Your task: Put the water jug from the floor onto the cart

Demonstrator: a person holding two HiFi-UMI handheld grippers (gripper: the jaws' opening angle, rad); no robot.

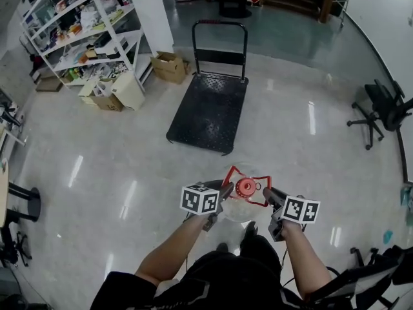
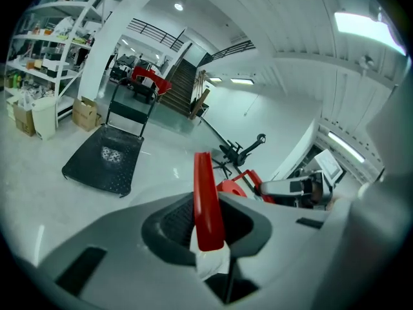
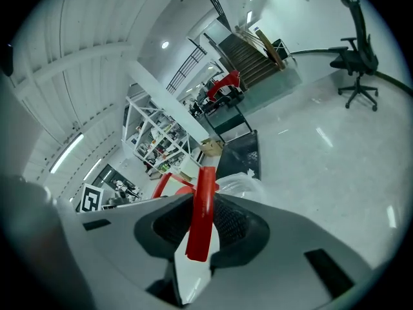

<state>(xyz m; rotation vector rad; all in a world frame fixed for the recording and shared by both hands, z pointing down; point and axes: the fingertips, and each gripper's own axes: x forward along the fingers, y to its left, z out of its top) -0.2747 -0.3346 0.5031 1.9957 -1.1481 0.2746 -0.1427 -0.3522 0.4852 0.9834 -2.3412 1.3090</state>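
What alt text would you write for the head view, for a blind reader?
Seen from above, a person's left gripper and right gripper each clamp the red handle of a clear water jug. Ahead on the floor stands an empty black cart, with shelves and cardboard boxes to its left.

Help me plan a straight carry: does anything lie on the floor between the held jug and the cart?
Nothing visible does. Bare glossy floor separates the clear water jug with red handle from the black flat platform cart. A brown cardboard box sits off to its left.
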